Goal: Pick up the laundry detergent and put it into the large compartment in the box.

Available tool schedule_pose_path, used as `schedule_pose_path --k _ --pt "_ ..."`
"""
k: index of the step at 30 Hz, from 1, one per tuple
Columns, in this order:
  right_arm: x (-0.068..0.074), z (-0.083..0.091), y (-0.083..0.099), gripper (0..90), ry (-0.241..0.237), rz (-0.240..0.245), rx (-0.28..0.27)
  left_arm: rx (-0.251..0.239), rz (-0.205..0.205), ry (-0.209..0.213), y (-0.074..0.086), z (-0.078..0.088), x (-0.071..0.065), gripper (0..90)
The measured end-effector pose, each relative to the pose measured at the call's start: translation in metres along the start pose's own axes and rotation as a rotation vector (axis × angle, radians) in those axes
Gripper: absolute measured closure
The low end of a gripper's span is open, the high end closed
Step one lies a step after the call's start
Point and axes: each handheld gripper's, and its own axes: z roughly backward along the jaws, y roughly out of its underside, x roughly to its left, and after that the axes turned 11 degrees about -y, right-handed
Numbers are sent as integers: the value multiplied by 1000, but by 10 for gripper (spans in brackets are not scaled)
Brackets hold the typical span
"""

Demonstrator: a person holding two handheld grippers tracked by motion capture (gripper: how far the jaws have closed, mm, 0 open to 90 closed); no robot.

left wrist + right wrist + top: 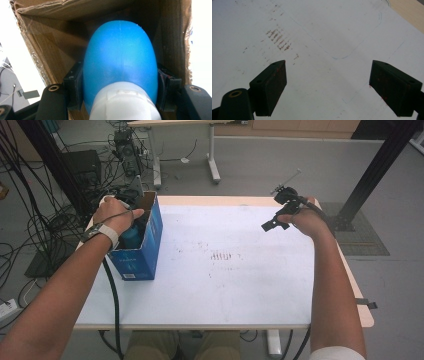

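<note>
The left gripper (120, 100) has its jaws closed on a blue bottle (120, 65) inside the box (150, 245) at the counter's left edge; lift it straight up, clear of the cardboard walls. The right gripper (328, 87) hovers wide open, empty, over the stained white counter (225, 285); cables litter the floor (250, 165)

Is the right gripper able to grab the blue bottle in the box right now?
Probably not yet. The right gripper hangs open over the far right of the table, while the blue bottle sits down inside the cardboard box, already clamped by the left gripper, whose hand covers the opening.
</note>
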Motion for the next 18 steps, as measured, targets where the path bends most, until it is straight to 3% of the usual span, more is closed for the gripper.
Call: schedule_pose_path --k 18 --pt "1 1 1 145 3 -1 0 -1 0 2 0 0 1 374"
